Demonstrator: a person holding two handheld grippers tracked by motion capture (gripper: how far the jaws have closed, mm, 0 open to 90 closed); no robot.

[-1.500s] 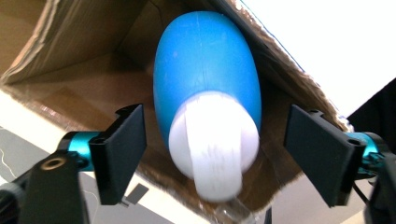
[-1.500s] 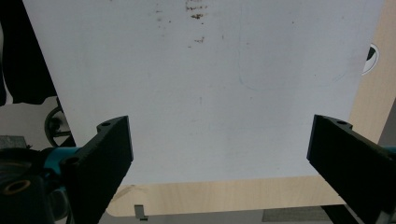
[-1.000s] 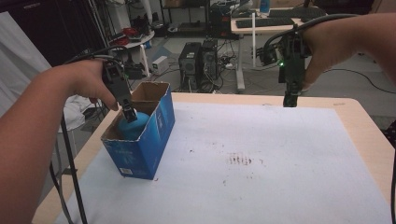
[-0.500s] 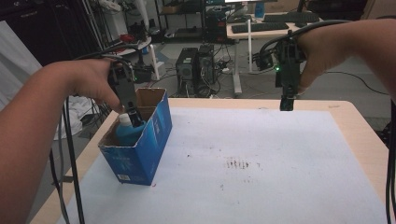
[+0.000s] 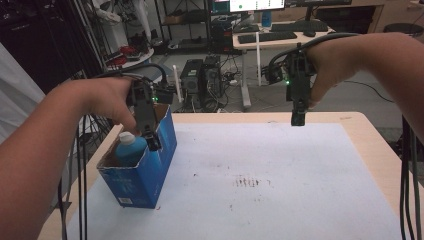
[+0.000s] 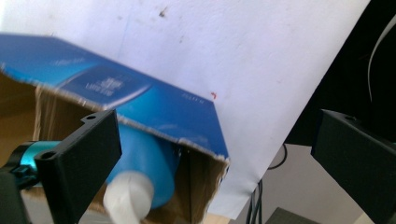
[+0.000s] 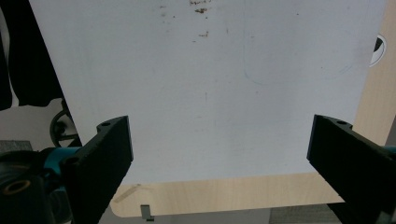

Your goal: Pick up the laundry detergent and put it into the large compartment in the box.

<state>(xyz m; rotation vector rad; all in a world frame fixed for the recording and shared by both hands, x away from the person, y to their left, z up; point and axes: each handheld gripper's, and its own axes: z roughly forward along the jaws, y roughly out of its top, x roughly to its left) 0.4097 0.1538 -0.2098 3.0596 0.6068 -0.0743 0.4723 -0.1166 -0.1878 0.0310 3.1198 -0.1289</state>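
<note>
Blue cardboard box [image 5: 145, 167] on white-papered table [image 5: 280, 195], holding smooth blue bottle [image 5: 128, 149]. Left gripper [image 5: 151, 141] above its rim, fingers wide. Right gripper [image 5: 297, 119] raised, fingers wide, empty.

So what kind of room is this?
Probably a lab or workshop: a desk with monitor and keyboard, computer towers on the floor, and equipment racks behind the table.

Lower body of the blue bottle [image 5: 129, 150] hidden by the wall of the blue carton [image 5: 145, 175], print on that carton too blurred to read, right jaw tip of the left gripper [image 6: 219, 154] cut off at frame edge.
</note>
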